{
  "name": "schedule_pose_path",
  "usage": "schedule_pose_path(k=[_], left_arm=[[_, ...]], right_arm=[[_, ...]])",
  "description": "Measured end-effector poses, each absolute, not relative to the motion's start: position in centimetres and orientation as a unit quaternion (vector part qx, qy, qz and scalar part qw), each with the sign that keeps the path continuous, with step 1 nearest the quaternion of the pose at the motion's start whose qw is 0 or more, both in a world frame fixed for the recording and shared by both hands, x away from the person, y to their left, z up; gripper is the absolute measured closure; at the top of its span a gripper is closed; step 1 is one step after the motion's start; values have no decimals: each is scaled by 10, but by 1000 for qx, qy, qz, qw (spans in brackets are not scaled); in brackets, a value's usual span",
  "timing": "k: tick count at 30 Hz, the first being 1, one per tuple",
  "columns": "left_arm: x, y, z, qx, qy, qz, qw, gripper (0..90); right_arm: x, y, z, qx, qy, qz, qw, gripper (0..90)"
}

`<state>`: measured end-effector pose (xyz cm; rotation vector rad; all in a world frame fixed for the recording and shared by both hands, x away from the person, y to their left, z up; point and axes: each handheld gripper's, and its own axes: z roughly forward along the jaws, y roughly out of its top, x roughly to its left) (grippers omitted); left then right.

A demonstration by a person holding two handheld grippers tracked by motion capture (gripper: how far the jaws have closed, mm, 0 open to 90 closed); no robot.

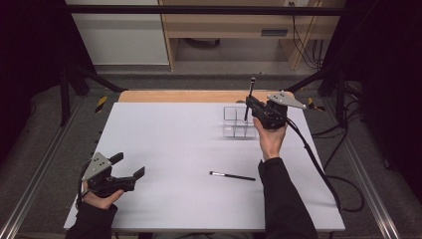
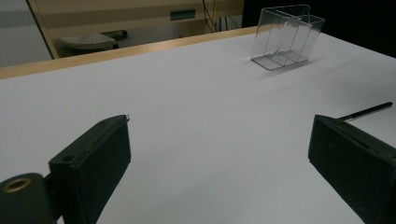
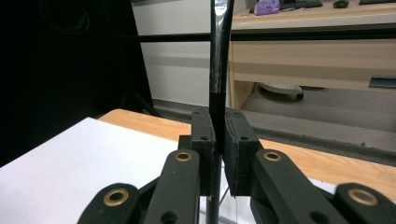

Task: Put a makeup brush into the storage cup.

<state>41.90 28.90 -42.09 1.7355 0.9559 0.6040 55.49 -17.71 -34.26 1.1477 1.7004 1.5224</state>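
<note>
My right gripper (image 1: 249,103) is shut on a thin black brush (image 1: 249,98) and holds it upright over a clear plastic organizer (image 1: 234,122) at the table's far right. In the right gripper view the brush (image 3: 218,60) stands between the closed jaws, its silver ferrule rising out of frame. A second black brush (image 1: 232,175) lies flat on the white table (image 1: 164,149), near the middle front. My left gripper (image 1: 130,166) rests open at the front left with nothing between its jaws. The left gripper view shows the organizer (image 2: 286,38) far off and the lying brush's tip (image 2: 366,111).
The white table has a wooden strip (image 1: 179,95) along its far edge. Beyond it stand a desk and cabinet (image 1: 224,30). Black frame bars (image 1: 74,79) flank the table. A cable (image 1: 313,159) trails from the right gripper across the table's right side.
</note>
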Motion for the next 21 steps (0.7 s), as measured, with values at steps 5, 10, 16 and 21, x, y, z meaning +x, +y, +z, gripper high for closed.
schedule_pose_path(k=[5, 10, 16, 21], left_arm=[[420, 289, -422, 722, 397, 251, 509, 54], [420, 288, -422, 723, 396, 250, 509, 54], [420, 288, -422, 721, 397, 249, 511, 54], [420, 288, -422, 721, 396, 250, 511, 54]], right_arm=[[567, -178, -340, 439, 632, 565, 297, 835], [577, -178, -341, 443, 627, 566, 301, 835], [588, -177, -345, 452, 624, 561, 302, 835], [598, -177, -349, 457, 621, 561, 300, 834]])
